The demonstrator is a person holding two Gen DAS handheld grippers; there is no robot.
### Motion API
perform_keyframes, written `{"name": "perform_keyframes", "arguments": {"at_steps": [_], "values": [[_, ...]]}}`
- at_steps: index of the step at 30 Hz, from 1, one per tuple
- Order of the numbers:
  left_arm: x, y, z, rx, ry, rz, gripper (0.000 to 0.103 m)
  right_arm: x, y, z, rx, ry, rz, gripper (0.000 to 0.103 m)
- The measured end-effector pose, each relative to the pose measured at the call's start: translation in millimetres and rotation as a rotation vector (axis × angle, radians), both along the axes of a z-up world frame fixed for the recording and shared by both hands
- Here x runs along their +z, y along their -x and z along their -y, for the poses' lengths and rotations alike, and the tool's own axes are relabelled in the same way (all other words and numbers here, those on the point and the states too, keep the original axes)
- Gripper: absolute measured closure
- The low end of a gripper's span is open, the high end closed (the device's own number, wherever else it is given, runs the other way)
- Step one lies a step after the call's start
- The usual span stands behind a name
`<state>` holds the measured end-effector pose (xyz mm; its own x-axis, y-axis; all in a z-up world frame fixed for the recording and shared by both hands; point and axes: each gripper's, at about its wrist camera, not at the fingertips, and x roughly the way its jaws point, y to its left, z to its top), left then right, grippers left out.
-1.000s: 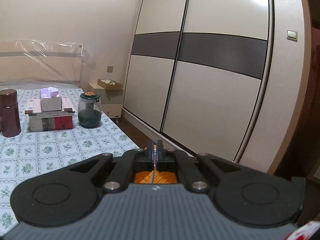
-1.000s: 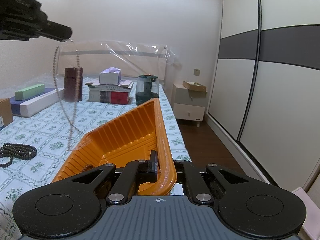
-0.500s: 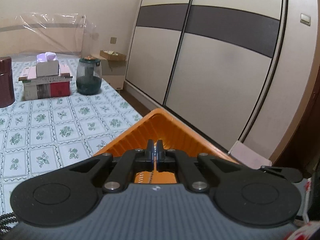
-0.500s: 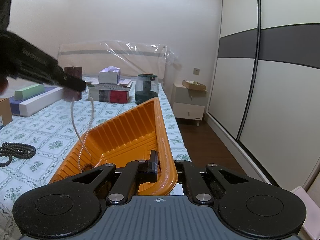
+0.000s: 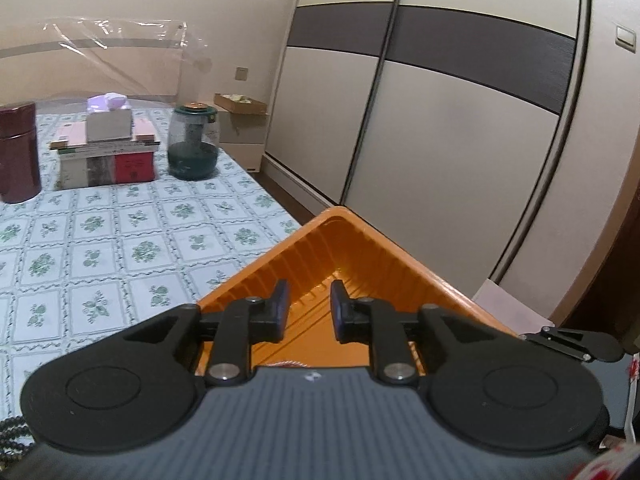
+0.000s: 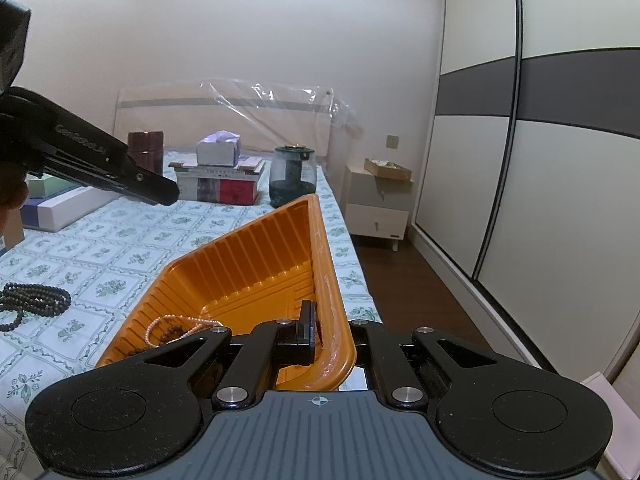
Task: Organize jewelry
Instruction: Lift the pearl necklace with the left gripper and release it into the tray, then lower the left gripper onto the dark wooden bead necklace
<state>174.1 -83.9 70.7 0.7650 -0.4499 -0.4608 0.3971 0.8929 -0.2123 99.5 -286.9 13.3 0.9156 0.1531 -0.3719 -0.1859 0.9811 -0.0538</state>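
Observation:
An orange ribbed tray (image 6: 256,256) sits at the edge of the bed; it also shows in the left wrist view (image 5: 360,248). My right gripper (image 6: 324,332) is shut on the tray's near right rim. A pale pink bead necklace (image 6: 176,326) lies in the tray beside a darker bead piece (image 6: 172,334). My left gripper (image 5: 306,310) is open and empty above the tray; it shows in the right wrist view (image 6: 160,192) as a black arm. A dark bead strand (image 6: 34,300) lies on the bedspread left of the tray.
At the back stand a dark red canister (image 5: 18,152), a tissue box on stacked books (image 5: 108,148) and a green glass jar (image 5: 193,148). Boxes (image 6: 60,208) lie at the left. A nightstand (image 6: 378,204) and wardrobe doors (image 6: 540,160) are to the right.
My left gripper lowered the pink necklace into the tray and opened, letting it go. The necklace now lies in the tray. My right gripper has held the rim throughout.

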Motion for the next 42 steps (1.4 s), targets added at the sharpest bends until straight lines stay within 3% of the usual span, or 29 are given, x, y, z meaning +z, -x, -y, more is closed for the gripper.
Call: {"name": "perform_keyframes", "arguments": {"at_steps": [6,14,24,28,42], "values": [[4,11,-35,0.083,-0.012,0.022,0.083,-1,0,0,0.001,0.001,0.002,0.097],[-2,38,-114,0.307,-0.054,0.018,0.077,0,1,1,-0.001,0.000,0.000,0.097],[-37,72,-184,0.509,-0.089,-0.087,0.075,0,1,1,-0.001,0.003,-0.002,0.097],[-51,85,-188,0.520,-0.110,-0.116,0.071,-1,0,0,-0.001,0.004,-0.005,0.097],[-101,90,-172,0.480,-0.177,-0.242,0.069,-2,0,-2,-0.001,0.007,-0.005,0.097]]}}
